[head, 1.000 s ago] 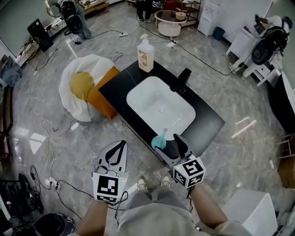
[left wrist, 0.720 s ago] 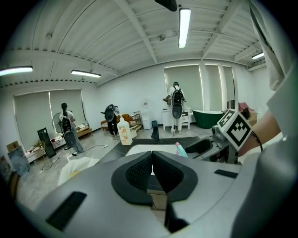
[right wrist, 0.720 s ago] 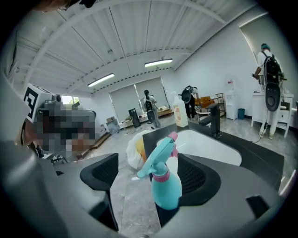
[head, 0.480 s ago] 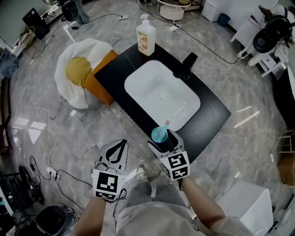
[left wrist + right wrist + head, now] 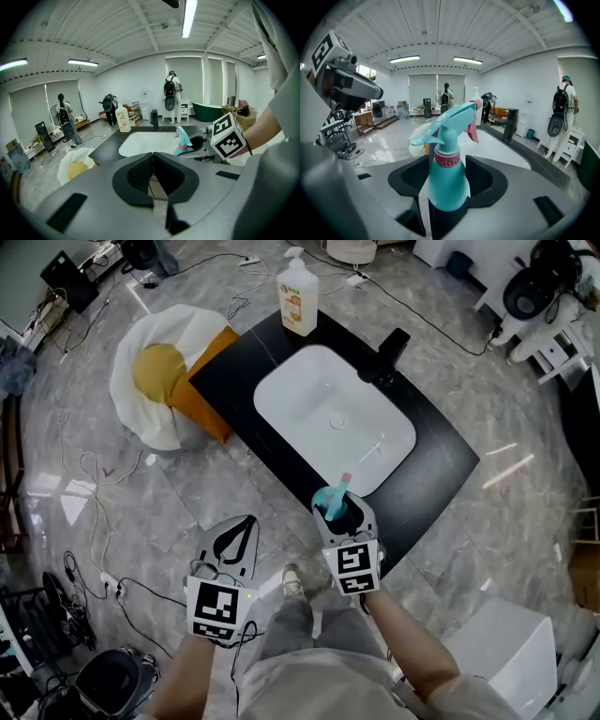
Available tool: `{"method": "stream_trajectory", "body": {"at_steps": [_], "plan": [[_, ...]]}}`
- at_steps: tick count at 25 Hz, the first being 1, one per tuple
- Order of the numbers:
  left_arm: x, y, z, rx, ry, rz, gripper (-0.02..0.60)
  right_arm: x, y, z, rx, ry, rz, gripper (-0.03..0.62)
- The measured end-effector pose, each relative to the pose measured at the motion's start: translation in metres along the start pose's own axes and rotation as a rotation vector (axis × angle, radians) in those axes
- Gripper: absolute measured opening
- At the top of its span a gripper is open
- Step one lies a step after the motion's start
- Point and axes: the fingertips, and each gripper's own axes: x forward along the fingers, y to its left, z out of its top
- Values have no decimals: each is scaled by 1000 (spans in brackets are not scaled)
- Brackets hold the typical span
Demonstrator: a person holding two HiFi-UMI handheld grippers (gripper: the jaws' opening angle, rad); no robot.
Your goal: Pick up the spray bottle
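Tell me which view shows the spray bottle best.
Right gripper view: the spray bottle fills mid-frame, nozzle to body. Head view shows only its teal top; left gripper view, a small side glimpse.

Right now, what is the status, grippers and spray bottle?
Left gripper shut, empty. Right gripper fingers have just been closing, now on spray bottle. Bottle upright at counter edge. Nothing blocking.

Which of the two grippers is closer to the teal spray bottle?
Right. The right gripper has just been closing its jaws with the spray bottle between them. The left gripper, jaws together, hangs off to its left over the floor.
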Motion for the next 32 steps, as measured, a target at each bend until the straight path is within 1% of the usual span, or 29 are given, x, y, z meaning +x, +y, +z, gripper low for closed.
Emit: {"method": "stream_trajectory", "body": {"at_steps": [5, 6, 9, 12, 13, 15, 21, 25, 28, 32], "plan": [[-1, -8, -9, -9, 18, -2, 20, 5, -3, 4, -22, -71, 4, 264], [-3, -10, -10, -10, 21, -5, 20, 6, -2, 5, -33, -79, 6, 265], [-7, -16, -14, -7, 28, -17, 20, 10, 0, 8, -42, -83, 10, 305], [-9, -21, -19, -6, 38, -22, 20, 13, -2, 12, -31, -93, -2, 305], [-10, -23, -20, -7, 40, -23, 20, 13, -3, 14, -28, -99, -7, 299], [-11, -25, -21, -8, 41, -22, 20, 11, -6, 18, -20, -107, -9, 253], [-16, -20, -16, -5, 27, -1, 20, -1, -11, 32, 7, -119, 18, 225], [-22, -12, -1, -5, -7, 23, 20, -21, -12, 57, 34, -132, 56, 216], [-25, -2, 16, -6, -45, 49, 20, -39, -12, 88, 29, -164, 87, 213], [-38, 0, 44, -11, -107, 66, 20, -81, -11, 134, 23, -227, 126, 209]]}}
